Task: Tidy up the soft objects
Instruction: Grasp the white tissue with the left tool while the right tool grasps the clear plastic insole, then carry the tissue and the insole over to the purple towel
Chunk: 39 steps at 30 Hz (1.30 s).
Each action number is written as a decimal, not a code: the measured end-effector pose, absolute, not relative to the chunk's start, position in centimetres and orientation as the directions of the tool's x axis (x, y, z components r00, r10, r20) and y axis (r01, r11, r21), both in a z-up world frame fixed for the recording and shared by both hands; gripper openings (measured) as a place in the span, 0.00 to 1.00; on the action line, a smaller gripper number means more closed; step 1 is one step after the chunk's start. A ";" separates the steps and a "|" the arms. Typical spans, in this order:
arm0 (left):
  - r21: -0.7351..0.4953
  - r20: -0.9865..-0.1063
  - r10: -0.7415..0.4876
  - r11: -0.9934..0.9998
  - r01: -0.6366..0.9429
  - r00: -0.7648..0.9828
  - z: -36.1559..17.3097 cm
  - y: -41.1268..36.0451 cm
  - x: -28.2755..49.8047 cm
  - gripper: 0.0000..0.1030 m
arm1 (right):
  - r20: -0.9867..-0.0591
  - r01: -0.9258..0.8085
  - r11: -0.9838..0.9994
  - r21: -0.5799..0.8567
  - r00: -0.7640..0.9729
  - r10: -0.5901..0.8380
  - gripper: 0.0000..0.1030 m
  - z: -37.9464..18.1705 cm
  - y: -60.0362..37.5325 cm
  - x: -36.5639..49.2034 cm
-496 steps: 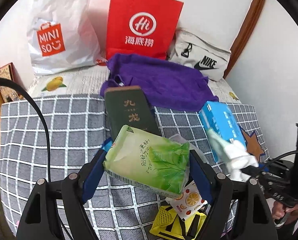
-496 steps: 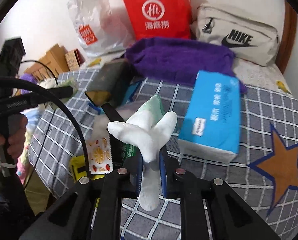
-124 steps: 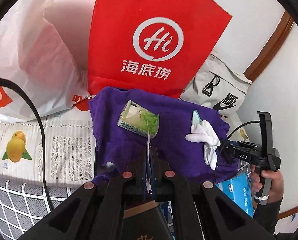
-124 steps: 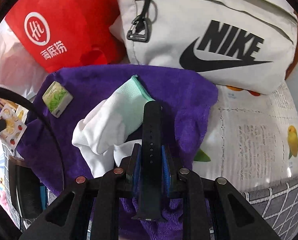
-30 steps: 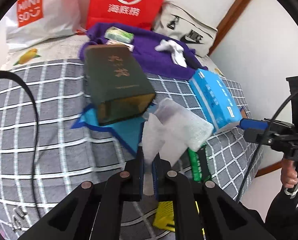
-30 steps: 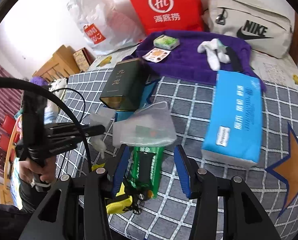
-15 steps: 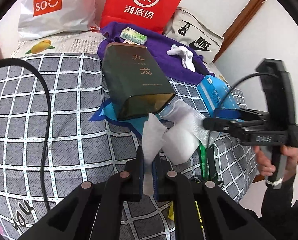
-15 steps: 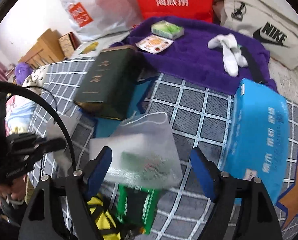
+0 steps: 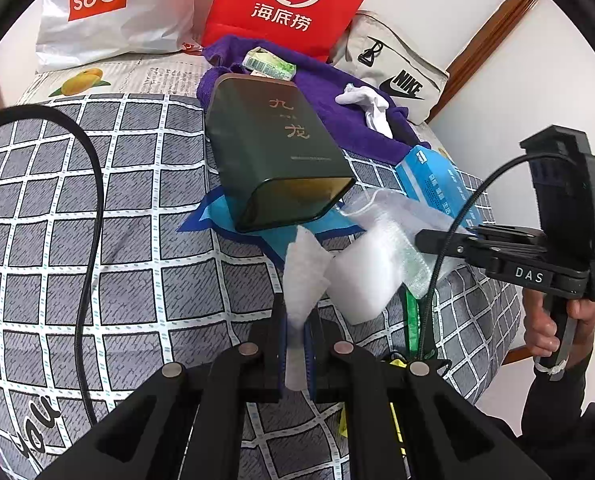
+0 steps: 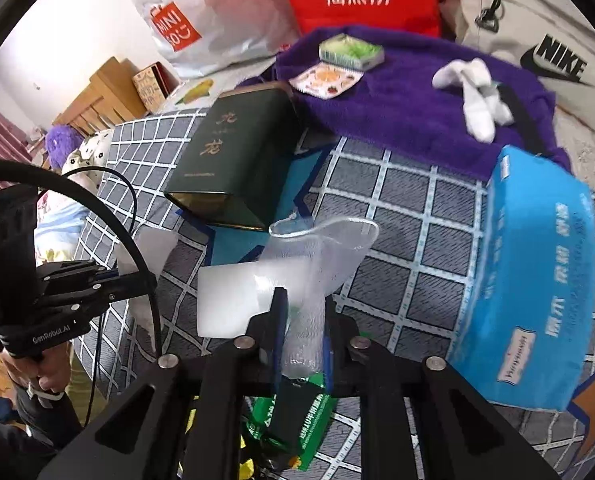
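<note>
I have the clear mesh pouch [image 10: 321,256] between my right gripper [image 10: 301,336]'s jaws, which are closing on its bunched lower end; the pads look to be pinching it already. Its open mouth flares upward, away from the jaws, and a white sheet [image 10: 233,300] sticks out of it to the left, so the pouch holds that sheet. My left gripper [image 9: 296,350] has its jaws closed on a strip of that same white material [image 9: 303,264], which rises up out of the jaws. In the left wrist view the pouch [image 9: 393,240] hangs just beyond that strip, with the right gripper [image 9: 421,236] coming in from the right, held in a hand [image 9: 553,328].

Below the pouch lies a green packet [image 10: 293,412] on the checked bedspread [image 9: 97,200]. Just behind the pouch a dark green tin [image 9: 273,152] lies on its side on a blue patch; whether anything is in it I cannot tell. A blue tissue pack [image 10: 537,280] lies to the right.

Farther back, the purple towel [image 10: 397,92] carries a small green tissue packet [image 10: 351,50], a fruit-print sachet [image 10: 327,78], white gloves [image 10: 473,96] and a black strap [image 10: 521,116]. Behind it stand a red paper bag [image 9: 293,4], a white plastic bag [image 9: 109,8] and a grey Nike pouch [image 9: 393,72]; their contents are hidden.
</note>
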<state>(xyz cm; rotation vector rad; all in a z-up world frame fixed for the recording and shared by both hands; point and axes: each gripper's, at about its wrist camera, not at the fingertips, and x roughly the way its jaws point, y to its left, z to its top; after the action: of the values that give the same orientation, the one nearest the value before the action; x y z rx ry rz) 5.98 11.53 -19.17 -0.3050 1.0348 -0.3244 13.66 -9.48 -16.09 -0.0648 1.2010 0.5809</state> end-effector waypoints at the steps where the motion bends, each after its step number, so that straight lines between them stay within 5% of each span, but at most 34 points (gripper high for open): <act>1: -0.393 -0.786 -0.400 0.912 0.118 0.471 -19.2 11.5 6.0 0.07 | -0.893 -0.457 0.857 0.239 0.244 0.379 0.13 -15.9 -9.6 13.5; 39: -0.335 -0.732 -0.324 0.937 0.097 0.600 -10.4 9.2 6.5 0.07 | -0.740 -0.413 0.871 0.268 0.491 0.460 0.09 -7.5 -17.1 10.1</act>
<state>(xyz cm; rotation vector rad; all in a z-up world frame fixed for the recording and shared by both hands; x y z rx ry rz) 6.54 9.19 -10.41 -0.2735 0.8976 -0.2476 10.14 -17.08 -7.48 0.0567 0.9155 0.5302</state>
